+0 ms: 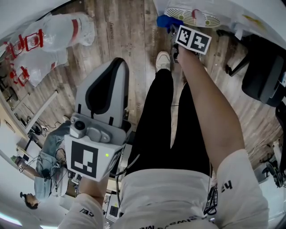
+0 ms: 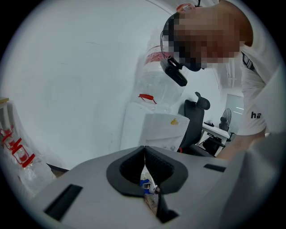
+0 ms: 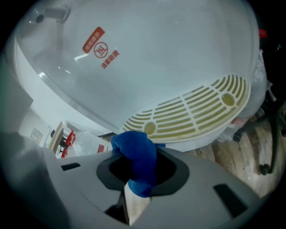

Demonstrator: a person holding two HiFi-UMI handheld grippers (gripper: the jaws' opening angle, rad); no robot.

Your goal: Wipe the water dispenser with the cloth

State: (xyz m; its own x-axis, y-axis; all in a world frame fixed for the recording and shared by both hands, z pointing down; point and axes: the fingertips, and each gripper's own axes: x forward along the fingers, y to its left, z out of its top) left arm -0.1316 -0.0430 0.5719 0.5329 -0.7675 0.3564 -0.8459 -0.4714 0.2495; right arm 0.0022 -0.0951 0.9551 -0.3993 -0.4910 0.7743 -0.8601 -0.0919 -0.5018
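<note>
While the person is standing on a wooden floor [image 1: 120, 27], the right hand-held gripper [image 1: 175, 29] is being reached forward in the head view. In this way the blue cloth [image 1: 164, 21] is being brought up to the white dispenser [image 1: 178, 9], just beside its slotted grille [image 1: 193, 17]. The left hand-held gripper [image 1: 117, 62] is being held close to the body and well apart from the dispenser, probably to leave the wiping arm free.

In the left gripper view, the jaws are being pressed fully together with nothing between them, so this tool is being carried idle. Beyond them a white cabinet under a clear bottle [image 2: 156, 85] is being shown, with a dark chair [image 2: 194, 123] beside it. It is probably the same dispenser, seen from a distance.

In the right gripper view, the cloth is being clamped between closed jaws, and a bunched fold is being left to stand out in front of the tips. That fold is probably meant to meet the surface before the grey plastic does. The grille and the pale curved body, which carries a red mark, are being faced from close by. Whether the cloth is actually touching the body cannot be told. Wiping is judged to be at or just short of contact.
</note>
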